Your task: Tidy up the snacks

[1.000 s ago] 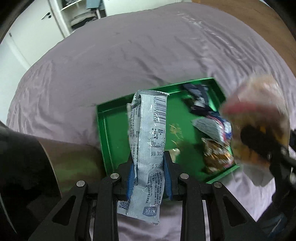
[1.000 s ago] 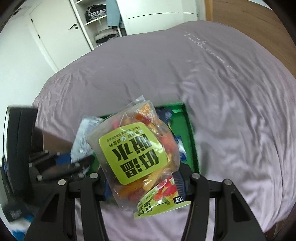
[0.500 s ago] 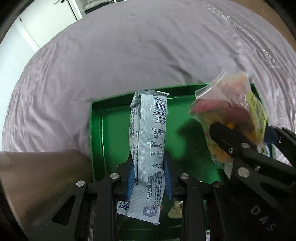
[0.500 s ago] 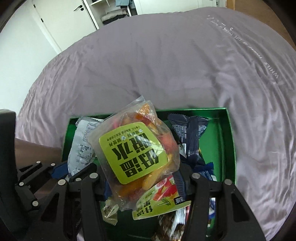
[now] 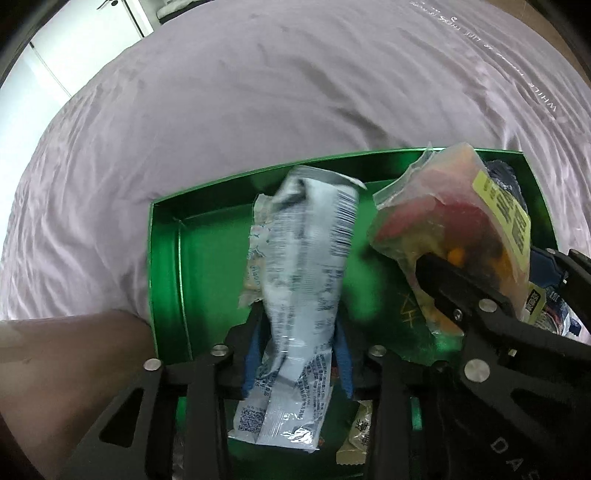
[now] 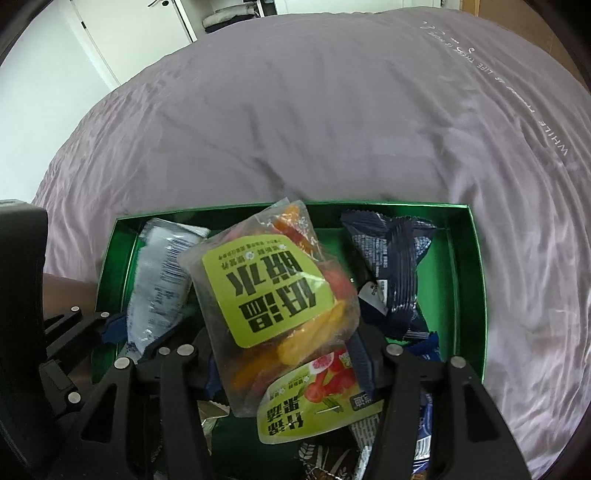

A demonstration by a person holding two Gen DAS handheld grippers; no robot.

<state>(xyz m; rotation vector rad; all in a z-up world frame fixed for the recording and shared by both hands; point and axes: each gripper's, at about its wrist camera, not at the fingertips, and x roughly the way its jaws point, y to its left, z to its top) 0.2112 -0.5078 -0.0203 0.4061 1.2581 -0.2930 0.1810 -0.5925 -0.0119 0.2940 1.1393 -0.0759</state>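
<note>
My left gripper (image 5: 297,354) is shut on a long silver snack packet (image 5: 301,291) and holds it low over the left half of the green tray (image 5: 166,258). My right gripper (image 6: 284,354) is shut on a clear bag of orange and red dried fruit with a yellow-green label (image 6: 273,291), over the tray's middle (image 6: 465,280). The fruit bag (image 5: 454,229) and right gripper also show at the right of the left wrist view. The silver packet (image 6: 159,273) shows at the left of the right wrist view.
The tray lies on a lilac bedsheet (image 6: 332,122). A dark blue packet (image 6: 391,266) lies at the tray's far right, with several more wrapped snacks (image 6: 421,443) near its front. A small beige packet (image 5: 356,439) lies under my left gripper. White cupboards (image 6: 122,33) stand beyond the bed.
Both grippers have moved forward and down over the tray with their packets. The silver packet's far end now bends near the tray's back wall.
</note>
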